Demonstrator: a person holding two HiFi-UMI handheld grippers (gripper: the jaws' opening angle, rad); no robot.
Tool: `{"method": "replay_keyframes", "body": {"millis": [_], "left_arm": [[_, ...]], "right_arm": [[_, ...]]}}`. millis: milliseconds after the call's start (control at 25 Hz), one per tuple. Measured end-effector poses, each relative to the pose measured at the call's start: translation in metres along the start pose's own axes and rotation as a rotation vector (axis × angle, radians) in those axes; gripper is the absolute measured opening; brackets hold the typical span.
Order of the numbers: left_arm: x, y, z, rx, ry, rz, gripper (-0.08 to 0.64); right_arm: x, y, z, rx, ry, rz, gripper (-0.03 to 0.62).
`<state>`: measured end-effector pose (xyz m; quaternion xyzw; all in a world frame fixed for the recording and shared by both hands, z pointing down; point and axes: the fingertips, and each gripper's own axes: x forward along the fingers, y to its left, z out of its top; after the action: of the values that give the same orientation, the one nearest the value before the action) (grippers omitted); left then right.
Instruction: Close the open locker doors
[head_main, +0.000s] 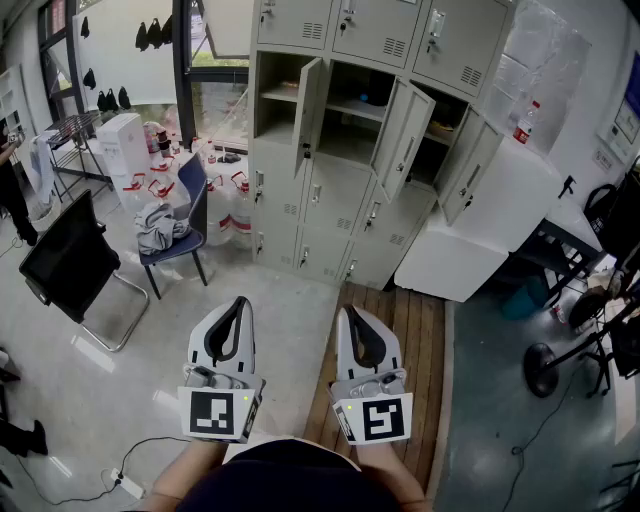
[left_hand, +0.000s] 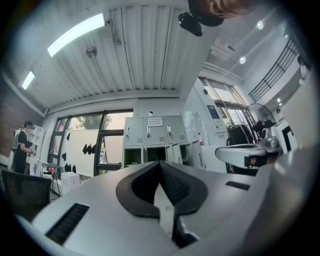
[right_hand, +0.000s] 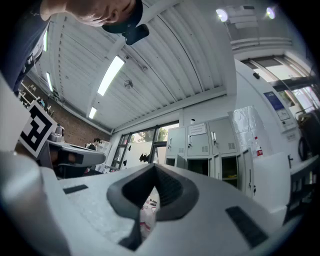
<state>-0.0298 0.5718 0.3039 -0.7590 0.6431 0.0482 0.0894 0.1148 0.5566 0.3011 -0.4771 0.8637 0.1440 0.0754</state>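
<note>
Both my grippers are pressed together with nothing between them: the left gripper (head_main: 238, 303) and the right gripper (head_main: 352, 315) each show their pads meeting at the tip, and both point slightly upward toward the locker bank (head_main: 330, 200).

The locker bank stands well ahead of me across open floor, and neither gripper is anywhere near it. Three doors in its middle row hang open: the left door (head_main: 308, 115), the middle door (head_main: 405, 135) and the right door (head_main: 468, 168). Each is an upright panel, long axis vertical, swung out from the locker bank's face toward me, and each seems hinged at its right edge, so I judge closing means pushing the free edge back into the frame.

My left gripper lines up closest with the left door, my right gripper with the middle and right ones.

In front of the locker bank the floor is free for walking in. To its left sit a blue chair (head_main: 180, 225) and water jugs (head_main: 222, 205), clear of the left door. To its right a white cabinet (head_main: 480, 245) stands just beside the right door, so I expect little room on that side and would come at that door from the front
</note>
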Motion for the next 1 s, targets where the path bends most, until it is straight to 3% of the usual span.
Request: {"method": "replay_keyframes", "body": {"millis": [400,1000], "left_arm": [[0.038,0.012,-0.020,-0.006,0.014,-0.049,0.000],[0.198,0.106,-0.053,-0.002,0.013,-0.087,0.000]], "right_arm": [[0.044,-0.009,-0.027,0.053,0.018,0.030,0.001],[0.227,-0.027,-0.066,0.100,-0.033,0.097,0.083]]}}
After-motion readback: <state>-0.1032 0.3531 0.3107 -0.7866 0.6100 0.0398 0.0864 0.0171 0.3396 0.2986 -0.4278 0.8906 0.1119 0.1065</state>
